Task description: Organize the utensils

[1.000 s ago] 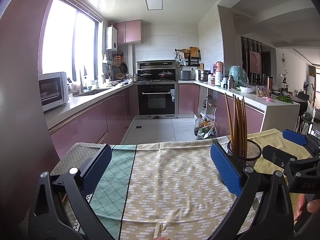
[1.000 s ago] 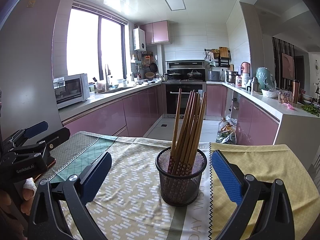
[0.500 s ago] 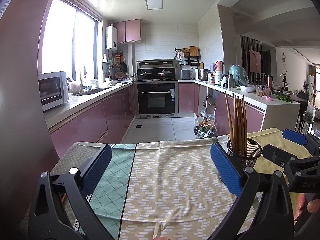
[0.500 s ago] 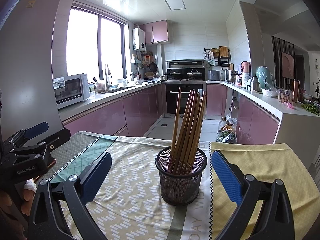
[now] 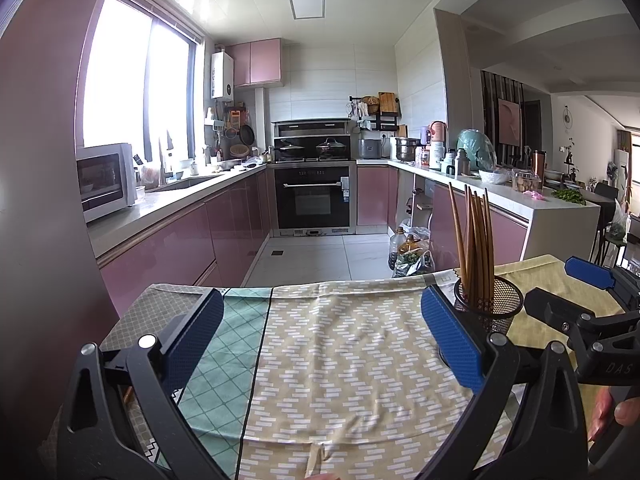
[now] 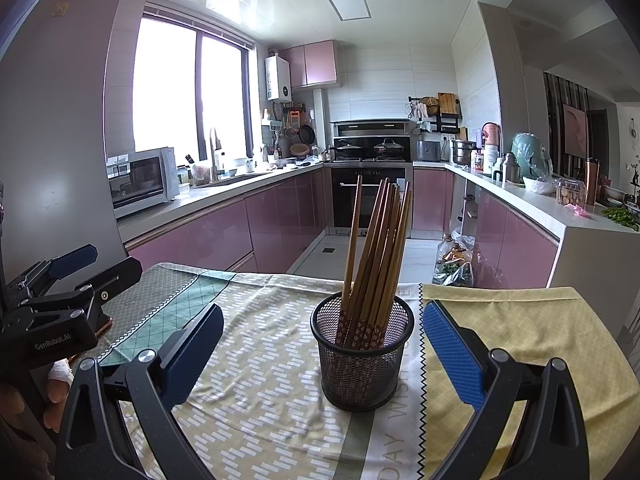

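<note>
Between spread right jaws: mesh holder point(image 6: 362, 354) with chopsticks point(image 6: 376, 248).

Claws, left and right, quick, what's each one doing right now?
Left claw: open, holding nothing, over the tablecloth.
Right claw: open, holding nothing, its pads either side of the mesh cup of chopsticks.

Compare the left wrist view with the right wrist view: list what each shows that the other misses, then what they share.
Only the left wrist view shows the open left hand-held gripper head-on, above bare tablecloth.

Only the right wrist view shows the open right hand-held gripper flanking the mesh holder, plus the flower-patterned chopstick tips and lettering on the cloth.

Both show the chopsticks standing in the holder, the oven, the microwave, and the other hand-held gripper at the frame's edge.
</note>
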`<state>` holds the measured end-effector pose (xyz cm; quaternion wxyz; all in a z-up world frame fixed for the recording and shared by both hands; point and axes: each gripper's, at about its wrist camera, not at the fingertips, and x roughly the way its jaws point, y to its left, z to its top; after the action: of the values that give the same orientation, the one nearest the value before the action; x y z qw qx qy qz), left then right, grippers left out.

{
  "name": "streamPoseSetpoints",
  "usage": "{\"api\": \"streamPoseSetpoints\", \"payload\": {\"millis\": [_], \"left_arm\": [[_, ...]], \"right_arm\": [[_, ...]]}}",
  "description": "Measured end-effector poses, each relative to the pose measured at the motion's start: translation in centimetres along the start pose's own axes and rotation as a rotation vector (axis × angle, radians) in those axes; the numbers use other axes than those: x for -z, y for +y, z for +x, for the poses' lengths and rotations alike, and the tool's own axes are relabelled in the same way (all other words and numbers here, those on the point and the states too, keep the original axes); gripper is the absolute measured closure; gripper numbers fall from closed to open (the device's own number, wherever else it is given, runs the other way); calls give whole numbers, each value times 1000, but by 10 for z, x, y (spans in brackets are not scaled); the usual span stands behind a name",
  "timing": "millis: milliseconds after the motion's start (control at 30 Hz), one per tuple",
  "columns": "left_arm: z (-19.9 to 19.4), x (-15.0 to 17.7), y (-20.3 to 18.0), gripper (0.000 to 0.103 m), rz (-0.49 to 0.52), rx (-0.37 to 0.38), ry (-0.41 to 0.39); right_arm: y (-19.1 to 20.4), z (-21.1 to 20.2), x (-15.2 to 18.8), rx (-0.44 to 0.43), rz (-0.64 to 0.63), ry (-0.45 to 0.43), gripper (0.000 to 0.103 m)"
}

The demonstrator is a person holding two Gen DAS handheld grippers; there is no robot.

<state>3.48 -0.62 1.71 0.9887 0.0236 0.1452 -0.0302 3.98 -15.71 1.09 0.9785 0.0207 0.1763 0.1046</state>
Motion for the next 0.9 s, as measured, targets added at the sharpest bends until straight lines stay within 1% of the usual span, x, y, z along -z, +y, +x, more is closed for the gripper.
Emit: {"api": "streamPoseSetpoints", "payload": {"millis": [900], "left_arm": [[1, 2, 2, 6, -6, -1, 8]], "right_arm": [[1, 1, -1, -2, 5, 3, 6]]}}
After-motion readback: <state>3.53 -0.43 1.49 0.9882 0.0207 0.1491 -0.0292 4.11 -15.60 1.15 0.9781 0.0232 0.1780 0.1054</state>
